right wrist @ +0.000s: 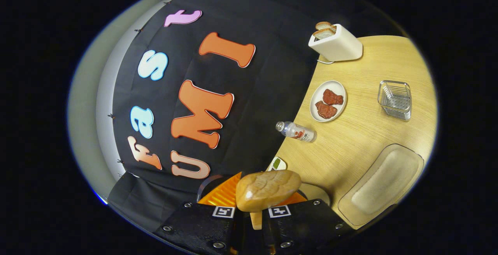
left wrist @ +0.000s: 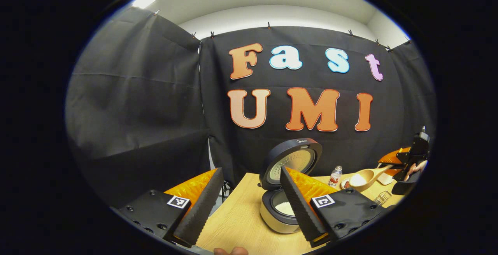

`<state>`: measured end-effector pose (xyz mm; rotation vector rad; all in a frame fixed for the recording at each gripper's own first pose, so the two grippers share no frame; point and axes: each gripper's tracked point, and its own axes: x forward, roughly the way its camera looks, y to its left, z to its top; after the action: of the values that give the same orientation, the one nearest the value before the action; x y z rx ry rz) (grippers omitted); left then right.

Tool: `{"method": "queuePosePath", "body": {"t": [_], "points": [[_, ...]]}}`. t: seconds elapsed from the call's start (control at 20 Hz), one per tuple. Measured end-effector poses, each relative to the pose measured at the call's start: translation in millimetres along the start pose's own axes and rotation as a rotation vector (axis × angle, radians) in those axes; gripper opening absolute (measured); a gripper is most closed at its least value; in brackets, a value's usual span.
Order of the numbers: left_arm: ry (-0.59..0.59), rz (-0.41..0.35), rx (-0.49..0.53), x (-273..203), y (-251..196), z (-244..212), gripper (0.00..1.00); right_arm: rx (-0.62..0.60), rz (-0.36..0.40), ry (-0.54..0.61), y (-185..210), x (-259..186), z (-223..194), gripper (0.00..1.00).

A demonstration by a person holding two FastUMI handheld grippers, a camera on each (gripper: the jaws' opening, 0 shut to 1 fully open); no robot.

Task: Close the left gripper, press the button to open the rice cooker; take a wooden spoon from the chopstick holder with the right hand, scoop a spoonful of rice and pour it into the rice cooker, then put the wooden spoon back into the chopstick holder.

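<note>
The rice cooker (left wrist: 278, 216) stands open on the wooden table, its lid (left wrist: 291, 161) tipped up and back, with a little white rice (left wrist: 285, 208) in the pot. My left gripper (left wrist: 250, 168) is open and empty, its fingers spread in front of the cooker. To the cooker's right, my right gripper (left wrist: 406, 169) holds a wooden spoon (left wrist: 365, 178) heaped with rice above the table. In the right gripper view, the right gripper (right wrist: 253, 216) is shut on the spoon's handle, and the spoon's (right wrist: 268, 190) wooden bowl fills the space ahead. The wire chopstick holder (right wrist: 395, 99) stands empty.
A clear tray of rice (right wrist: 383, 183) lies near the right gripper. A white toaster with bread (right wrist: 336, 43), a plate of meat (right wrist: 328, 100) and a small bottle (right wrist: 296, 131) stand along the table's back. The black cloth wall rises close behind the table.
</note>
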<state>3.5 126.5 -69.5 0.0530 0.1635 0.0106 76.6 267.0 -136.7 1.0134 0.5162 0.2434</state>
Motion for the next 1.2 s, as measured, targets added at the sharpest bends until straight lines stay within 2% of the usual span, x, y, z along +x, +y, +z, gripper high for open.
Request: {"method": "queuePosePath", "body": {"t": [0.05,0.1,0.2,0.25,0.3,0.35,0.4,0.45,0.5,0.55,0.6,0.8,1.1,1.15,1.2], "points": [[-0.002,0.002,0.0,2,2,1,1.0,-0.01,0.005,-0.001,7,5,-1,0.13],[-0.002,0.002,0.001,4,4,0,0.96,-0.021,0.01,-0.002,14,10,-2,0.13],[0.002,-0.001,-0.004,5,5,-1,0.99,-0.049,0.017,-0.006,26,23,-3,0.18],[0.005,-0.006,-0.011,6,5,-2,0.96,-0.067,0.019,-0.006,32,29,-5,0.13],[0.007,-0.008,-0.016,7,6,-2,0.95,-0.089,0.02,-0.008,37,35,-7,0.17],[0.009,-0.009,-0.021,8,8,-3,0.98,-0.113,0.018,-0.012,40,41,-9,0.17],[0.009,-0.01,-0.024,10,9,-3,1.0,-0.137,0.012,-0.017,43,47,-10,0.12],[0.01,-0.009,-0.026,12,10,-4,0.99,-0.161,0.009,-0.021,45,54,-12,0.17],[0.013,-0.01,-0.029,13,11,-6,1.0,-0.188,0.009,-0.021,50,58,-15,0.17],[0.019,-0.011,-0.035,14,12,-7,1.0,-0.219,0.001,-0.021,51,62,-17,0.17],[0.026,-0.018,-0.045,15,11,-11,0.96,-0.245,-0.014,-0.029,50,65,-18,0.18],[0.038,-0.023,-0.051,18,15,-15,1.0,-0.328,-0.023,-0.044,60,76,-28,0.17],[0.033,-0.019,-0.047,19,23,-15,0.96,-0.447,-0.038,-0.061,65,85,-38,0.17],[0.034,-0.017,-0.045,19,24,-15,1.0,-0.469,-0.037,-0.06,67,87,-40,0.17],[0.032,-0.018,-0.048,18,24,-14,1.0,-0.492,-0.037,-0.064,69,87,-43,0.12]]}}
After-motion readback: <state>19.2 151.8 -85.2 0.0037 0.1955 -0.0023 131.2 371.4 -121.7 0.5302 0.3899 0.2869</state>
